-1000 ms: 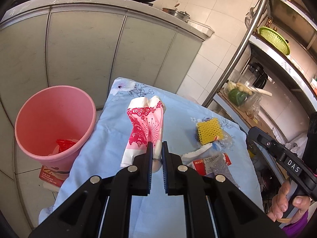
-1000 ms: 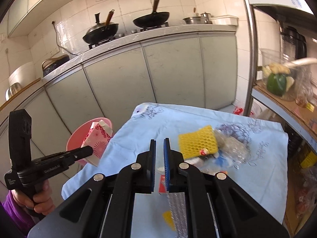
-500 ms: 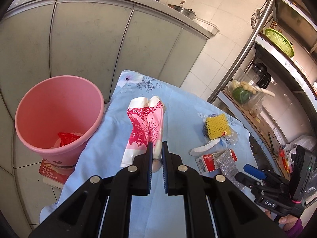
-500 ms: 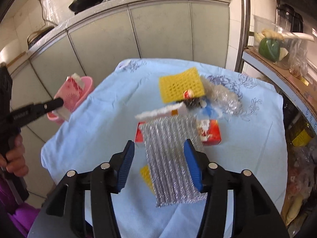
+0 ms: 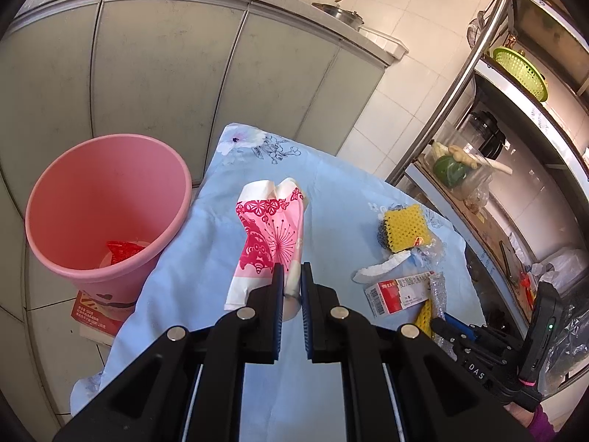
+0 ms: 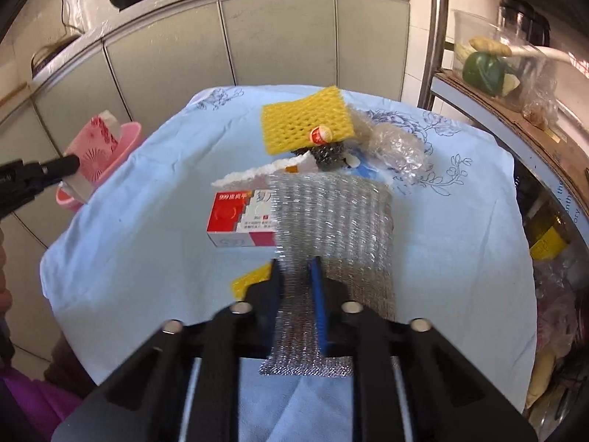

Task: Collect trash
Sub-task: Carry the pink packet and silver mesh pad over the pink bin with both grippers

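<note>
My left gripper is shut on a pink and white patterned carton and holds it above the blue cloth, right of the pink bin. The bin holds a red wrapper. My right gripper is shut on a silver bubble-wrap sheet lying on the cloth. By it lie a red and white medicine box, a yellow foam net, white foam and clear bubble wrap.
Grey kitchen cabinets with pans on top stand behind the table. A metal shelf rack with a green basket and a food container stands on the right. A book lies under the bin.
My right gripper opened over the silver bubble wrap, moved down and closed on its near edge. My left gripper still holds the carton and has risen slightly.
</note>
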Demonstrator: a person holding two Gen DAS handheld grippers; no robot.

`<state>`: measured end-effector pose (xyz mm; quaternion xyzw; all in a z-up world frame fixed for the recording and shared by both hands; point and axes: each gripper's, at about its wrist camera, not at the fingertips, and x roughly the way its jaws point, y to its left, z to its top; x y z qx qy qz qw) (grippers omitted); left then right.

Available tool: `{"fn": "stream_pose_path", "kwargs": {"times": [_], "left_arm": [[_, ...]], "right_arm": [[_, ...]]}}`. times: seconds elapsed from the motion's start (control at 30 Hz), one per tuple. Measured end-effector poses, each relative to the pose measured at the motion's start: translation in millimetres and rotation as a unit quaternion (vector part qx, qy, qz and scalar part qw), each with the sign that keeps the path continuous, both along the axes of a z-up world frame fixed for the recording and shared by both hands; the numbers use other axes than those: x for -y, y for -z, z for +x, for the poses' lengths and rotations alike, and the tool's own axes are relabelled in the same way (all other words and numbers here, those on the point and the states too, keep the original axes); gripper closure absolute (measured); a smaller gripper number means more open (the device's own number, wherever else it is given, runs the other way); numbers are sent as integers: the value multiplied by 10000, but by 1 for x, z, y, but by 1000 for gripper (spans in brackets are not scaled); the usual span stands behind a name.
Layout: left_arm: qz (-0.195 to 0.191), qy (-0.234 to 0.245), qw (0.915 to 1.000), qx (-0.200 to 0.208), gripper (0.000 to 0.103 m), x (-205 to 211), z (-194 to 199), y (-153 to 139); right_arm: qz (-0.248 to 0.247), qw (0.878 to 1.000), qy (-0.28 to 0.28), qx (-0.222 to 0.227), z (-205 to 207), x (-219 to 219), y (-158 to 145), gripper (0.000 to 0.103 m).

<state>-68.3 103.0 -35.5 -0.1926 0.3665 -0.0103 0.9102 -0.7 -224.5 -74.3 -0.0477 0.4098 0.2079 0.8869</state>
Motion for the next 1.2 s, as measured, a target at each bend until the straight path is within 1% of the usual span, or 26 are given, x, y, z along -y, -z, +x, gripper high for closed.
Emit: {"fn": "stream_pose_path", "kwargs": {"times": [0.03,0.17,0.43,0.63,0.87,1.07,1.2], "left_arm": [[8,13,10000,0,95,0,0,0],[16,4,10000,14,95,1,0,-1],[23,-60,10000,60,95,-2,-2,-4],[33,-144,9998,121,95,-8,-6,-6],[95,-365,9991,179,95,-21,-10,-9],[222,-646,9974,245,95,-40,-17,-11],[243,-869,9955,280,95,-57,-22,-12]], "right_arm": [[28,10000,0,26,0,1,-2,95],[143,9997,21,193,-5,6,-14,95],[508,9970,16,576,-4,10,-56,95],[854,9940,-166,665,7,-1,-78,95],[1141,9894,-640,636,23,-41,-89,95],[1326,9822,-1190,597,32,-95,-93,95],[1543,9747,-1535,502,38,-134,-95,95]]}}
